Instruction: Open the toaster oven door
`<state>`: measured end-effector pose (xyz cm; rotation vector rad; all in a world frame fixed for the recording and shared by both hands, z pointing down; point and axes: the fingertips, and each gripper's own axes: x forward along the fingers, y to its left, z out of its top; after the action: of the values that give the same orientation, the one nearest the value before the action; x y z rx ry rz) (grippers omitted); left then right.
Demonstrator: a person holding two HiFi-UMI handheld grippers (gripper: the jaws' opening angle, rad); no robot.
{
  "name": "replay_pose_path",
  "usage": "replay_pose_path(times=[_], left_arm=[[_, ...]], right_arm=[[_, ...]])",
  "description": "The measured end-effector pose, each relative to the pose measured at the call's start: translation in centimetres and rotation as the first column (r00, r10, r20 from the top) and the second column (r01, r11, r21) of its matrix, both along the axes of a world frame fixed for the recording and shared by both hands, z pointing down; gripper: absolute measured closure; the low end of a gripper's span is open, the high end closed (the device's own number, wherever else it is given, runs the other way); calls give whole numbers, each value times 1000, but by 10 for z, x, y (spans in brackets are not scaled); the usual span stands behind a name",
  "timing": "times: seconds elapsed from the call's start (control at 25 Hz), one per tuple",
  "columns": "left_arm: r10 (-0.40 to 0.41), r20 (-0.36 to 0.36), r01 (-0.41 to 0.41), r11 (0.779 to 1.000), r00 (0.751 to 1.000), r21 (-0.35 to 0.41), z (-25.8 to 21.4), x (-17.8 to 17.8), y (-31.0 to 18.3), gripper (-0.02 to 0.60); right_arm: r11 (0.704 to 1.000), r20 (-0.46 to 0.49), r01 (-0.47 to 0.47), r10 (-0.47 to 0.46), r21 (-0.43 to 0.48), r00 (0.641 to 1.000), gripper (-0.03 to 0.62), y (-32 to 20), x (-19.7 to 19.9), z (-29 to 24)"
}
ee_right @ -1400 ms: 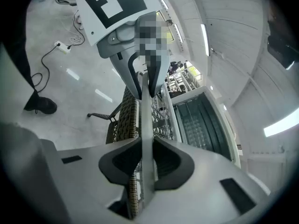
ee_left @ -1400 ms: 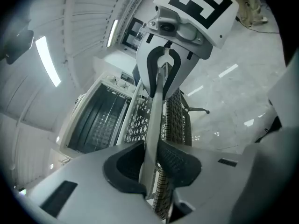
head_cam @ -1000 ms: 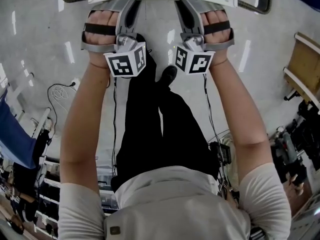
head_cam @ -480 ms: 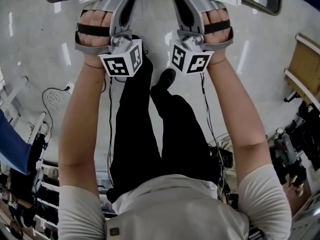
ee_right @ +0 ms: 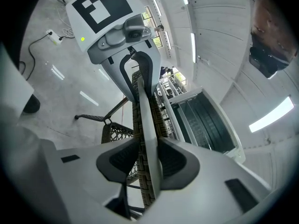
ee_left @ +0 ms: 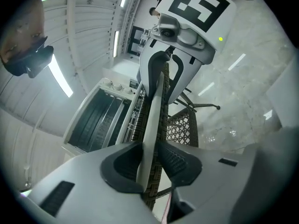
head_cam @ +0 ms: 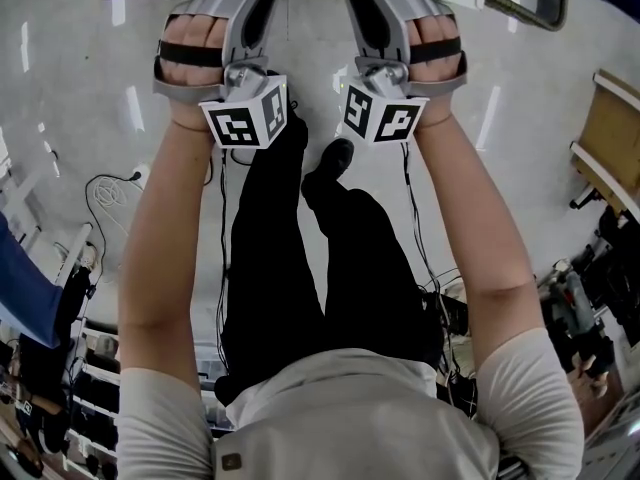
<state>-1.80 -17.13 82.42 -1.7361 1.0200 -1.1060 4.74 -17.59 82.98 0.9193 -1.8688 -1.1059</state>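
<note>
The left tongs (ee_left: 152, 161) and right tongs (ee_right: 148, 161) are easing open around the oven door handle (ee_left: 153, 115), apparently not squeezing it

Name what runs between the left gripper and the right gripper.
The pale door handle spans from the left gripper to the right gripper, lying between both pairs of jaws, which have just been opening; both gripper views show it.
</note>
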Motion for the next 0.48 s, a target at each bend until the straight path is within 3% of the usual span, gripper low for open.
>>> replay_pose_path(times=[0.48], left_arm=[[-31,-16,29,993,999,-117,-7,0,8,449]], right_arm=[[995,-25,-29,27,-99,999,468,5,9,-10]])
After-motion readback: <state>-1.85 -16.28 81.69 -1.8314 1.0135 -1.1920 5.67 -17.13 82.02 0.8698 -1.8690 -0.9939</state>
